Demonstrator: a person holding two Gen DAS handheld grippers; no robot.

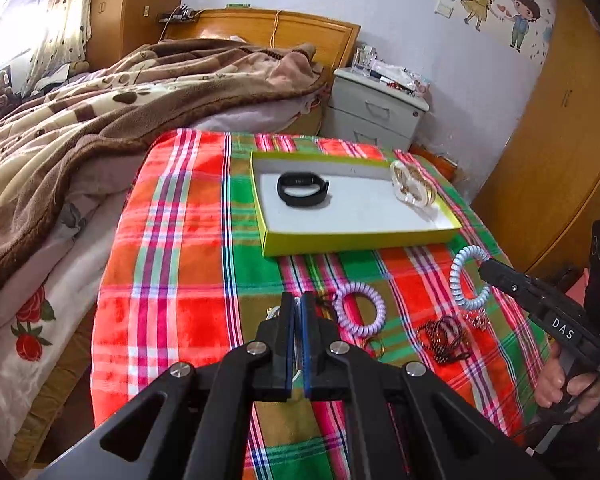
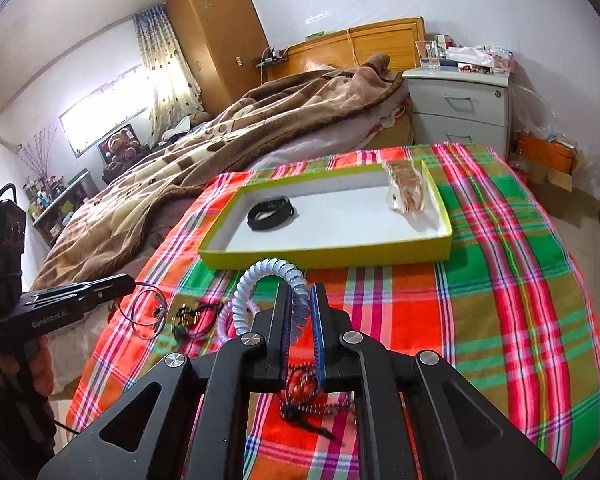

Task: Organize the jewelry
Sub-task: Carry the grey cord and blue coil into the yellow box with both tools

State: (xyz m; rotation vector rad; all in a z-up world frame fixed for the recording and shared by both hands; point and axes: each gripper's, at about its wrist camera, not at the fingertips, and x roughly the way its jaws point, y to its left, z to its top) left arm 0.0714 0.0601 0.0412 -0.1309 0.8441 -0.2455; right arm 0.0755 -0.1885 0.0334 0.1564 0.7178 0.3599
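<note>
Right gripper (image 2: 300,312) pinches blue coil (image 2: 268,276) by one loop; may spring free before box (image 2: 328,256). Left gripper (image 2: 128,280) clamps wire hoop (image 2: 148,312).

Both wrist views near, facing tray (image 1: 364,240)

The gold bracelets (image 2: 407,193) in the box blur together.

A home bedroom is showing here: a bed (image 2: 204,148) with a brown blanket (image 1: 80,120) is lying beside a wooden headboard (image 1: 260,28). A nightstand (image 2: 460,108), wardrobe (image 2: 216,28) and curtain (image 2: 168,68) are standing around it.
</note>
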